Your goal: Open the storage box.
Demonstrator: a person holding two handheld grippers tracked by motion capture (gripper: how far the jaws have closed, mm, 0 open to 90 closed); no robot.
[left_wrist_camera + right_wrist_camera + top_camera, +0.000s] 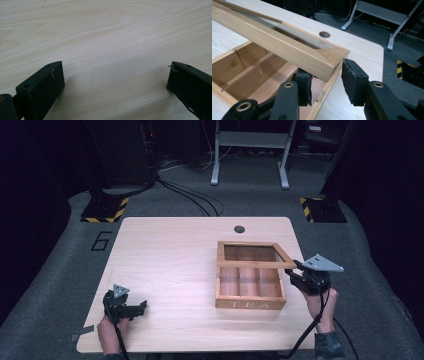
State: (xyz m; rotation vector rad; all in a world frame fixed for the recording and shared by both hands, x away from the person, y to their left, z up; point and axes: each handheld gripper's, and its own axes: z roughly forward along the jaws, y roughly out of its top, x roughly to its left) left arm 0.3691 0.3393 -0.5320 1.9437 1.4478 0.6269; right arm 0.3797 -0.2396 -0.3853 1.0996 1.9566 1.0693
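A wooden tea box (250, 304) with "TEA" on its front wall stands on the right half of the light wooden table (170, 250). Its framed lid (255, 264) is hinged at the back and held tilted up above the several inner compartments (249, 67). My right gripper (296, 271) is at the lid's front right corner. In the right gripper view the lid corner (322, 62) lies between the jaws of my right gripper (325, 75), one pad under the rail and one at its end. My left gripper (140, 307) rests near the front left table edge, and the left gripper view shows this gripper (115, 70) open over bare wood.
A round cable hole (239, 229) sits near the table's far edge. Beyond it on the grey floor are a metal stand (250, 150), cables (195, 200) and two hazard-striped bases (105, 210) (320, 207). The table's right edge runs close beside the box.
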